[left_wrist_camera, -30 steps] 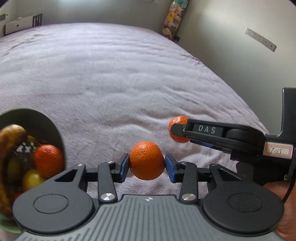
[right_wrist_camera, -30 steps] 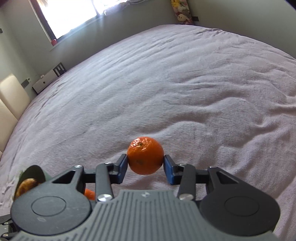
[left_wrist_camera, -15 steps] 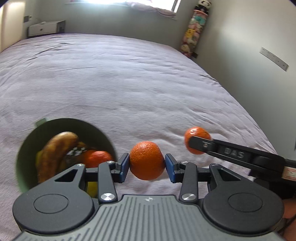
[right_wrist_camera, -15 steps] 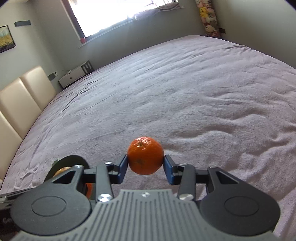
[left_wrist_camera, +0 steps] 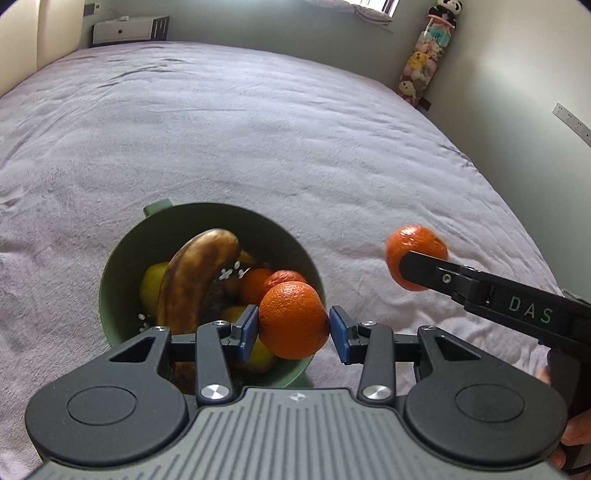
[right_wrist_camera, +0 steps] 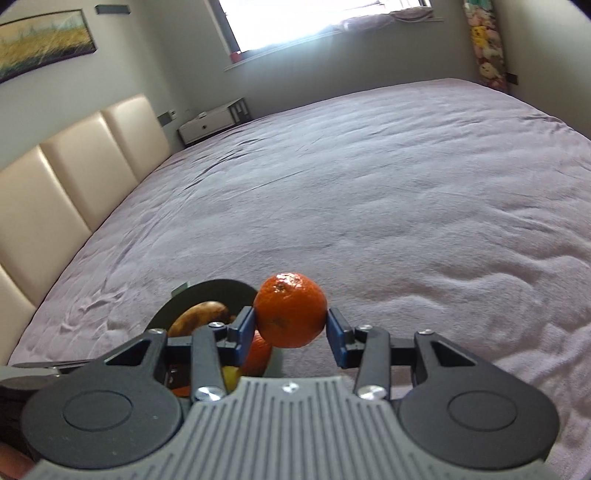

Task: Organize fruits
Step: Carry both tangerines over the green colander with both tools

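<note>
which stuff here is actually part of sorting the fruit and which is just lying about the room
Part of the job:
- orange held in the left tool
- mandarin held in the right tool
- green bowl with a browned banana and other fruit

Just lying about:
- purple bedspread
- plush toys
- white drawer unit
- headboard
- wall picture

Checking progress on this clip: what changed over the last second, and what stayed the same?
Both grippers carried their fruit toward the green bowl: it slid from the left edge of the left wrist view to just beyond the left gripper, whose orange now overlaps it. The right gripper follows with its mandarin. Both grips are unchanged.
</note>
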Demonstrator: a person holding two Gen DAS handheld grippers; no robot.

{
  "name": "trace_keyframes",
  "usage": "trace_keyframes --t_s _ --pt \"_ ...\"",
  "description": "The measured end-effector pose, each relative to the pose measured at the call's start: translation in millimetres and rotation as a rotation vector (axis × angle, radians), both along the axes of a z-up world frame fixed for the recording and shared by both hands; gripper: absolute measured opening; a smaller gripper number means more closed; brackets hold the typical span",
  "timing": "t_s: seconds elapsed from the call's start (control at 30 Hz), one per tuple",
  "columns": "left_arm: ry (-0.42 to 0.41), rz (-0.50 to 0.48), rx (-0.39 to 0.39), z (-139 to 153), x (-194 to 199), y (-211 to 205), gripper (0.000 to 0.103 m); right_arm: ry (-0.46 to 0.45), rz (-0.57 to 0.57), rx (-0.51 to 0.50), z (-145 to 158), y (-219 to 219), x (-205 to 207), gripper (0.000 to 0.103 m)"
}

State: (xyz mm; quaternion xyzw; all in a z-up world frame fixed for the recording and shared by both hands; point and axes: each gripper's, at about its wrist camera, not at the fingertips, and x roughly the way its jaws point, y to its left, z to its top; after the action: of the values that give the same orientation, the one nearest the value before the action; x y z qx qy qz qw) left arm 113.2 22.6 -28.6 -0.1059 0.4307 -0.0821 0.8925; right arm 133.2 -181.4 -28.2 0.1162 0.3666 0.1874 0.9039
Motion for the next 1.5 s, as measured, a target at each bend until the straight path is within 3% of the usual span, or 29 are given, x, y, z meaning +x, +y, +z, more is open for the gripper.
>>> trace_keyframes --t_s 0.8,1.23,1.33,1.5 --pt "0.134 -0.002 0.068 -45.0 10.3 16.6 0.047 0.073 0.093 -0.066 -25.1 53.6 17.5 0.04" --pt "0.151 0.001 0.019 -44.7 10.0 27.8 0.052 0.077 0.12 -0.075 -28.4 60.1 21.5 0.04" --pt "0.141 0.007 -0.015 -39.3 7.3 34.9 0.058 0.067 0.127 -0.081 -26.9 61.8 20.7 0.04" --pt "0.111 0.047 -0.092 -24.6 2.8 57.2 0.059 0.047 0.134 -0.089 -24.9 64.8 20.9 0.04"
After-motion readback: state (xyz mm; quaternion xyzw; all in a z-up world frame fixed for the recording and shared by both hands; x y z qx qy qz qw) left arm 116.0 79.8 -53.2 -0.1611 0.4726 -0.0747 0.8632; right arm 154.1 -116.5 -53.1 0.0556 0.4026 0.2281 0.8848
